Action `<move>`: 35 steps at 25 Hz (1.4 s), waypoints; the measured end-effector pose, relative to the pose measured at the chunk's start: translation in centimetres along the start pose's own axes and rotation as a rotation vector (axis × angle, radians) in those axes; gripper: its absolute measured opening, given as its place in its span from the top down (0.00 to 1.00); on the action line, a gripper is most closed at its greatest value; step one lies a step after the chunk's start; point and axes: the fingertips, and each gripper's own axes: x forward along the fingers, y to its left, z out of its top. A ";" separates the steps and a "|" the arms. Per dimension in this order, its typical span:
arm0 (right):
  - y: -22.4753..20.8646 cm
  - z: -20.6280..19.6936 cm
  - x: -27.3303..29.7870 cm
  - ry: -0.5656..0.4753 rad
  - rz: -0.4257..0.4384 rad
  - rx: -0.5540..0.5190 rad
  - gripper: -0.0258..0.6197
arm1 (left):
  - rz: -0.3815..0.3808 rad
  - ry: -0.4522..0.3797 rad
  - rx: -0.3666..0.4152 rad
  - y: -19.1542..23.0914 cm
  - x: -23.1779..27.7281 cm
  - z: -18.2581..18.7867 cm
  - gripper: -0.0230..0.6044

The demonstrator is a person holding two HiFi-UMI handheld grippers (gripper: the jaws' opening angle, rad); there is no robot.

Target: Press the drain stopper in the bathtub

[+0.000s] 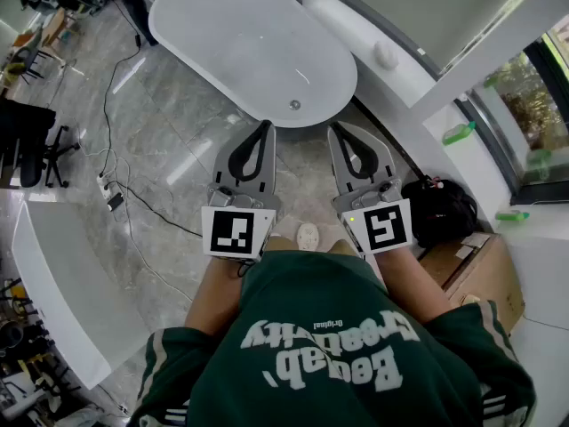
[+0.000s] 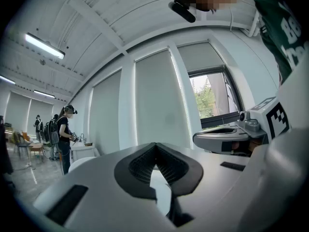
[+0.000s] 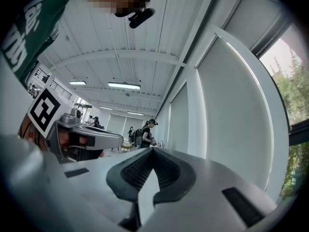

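The white oval bathtub stands on the marble floor ahead of me in the head view. Its small round metal drain stopper sits in the tub bottom near the end nearest me. My left gripper and right gripper are held side by side in front of my body, short of the tub's rim, tips pointing at it. Both are shut with nothing between the jaws. The left gripper and right gripper views face up toward window blinds and ceiling, and neither shows the tub.
Black cables and a power strip lie on the floor at left. A black bag and a cardboard box sit at right under the window ledge, where a green bottle lies. Office chairs stand far left. People stand in the background.
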 end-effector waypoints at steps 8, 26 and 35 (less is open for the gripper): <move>-0.9 -0.3 -0.2 -0.016 -0.027 0.008 0.94 | 0.002 0.002 -0.002 -0.2 0.1 0.0 0.97; -1.7 -0.5 -1.1 -0.020 -0.040 0.018 0.94 | -0.016 -0.028 0.007 -1.4 0.9 1.3 0.97; -2.5 -0.5 0.4 -0.034 -0.039 0.023 0.94 | -0.015 -0.038 0.022 -0.4 2.4 1.5 0.96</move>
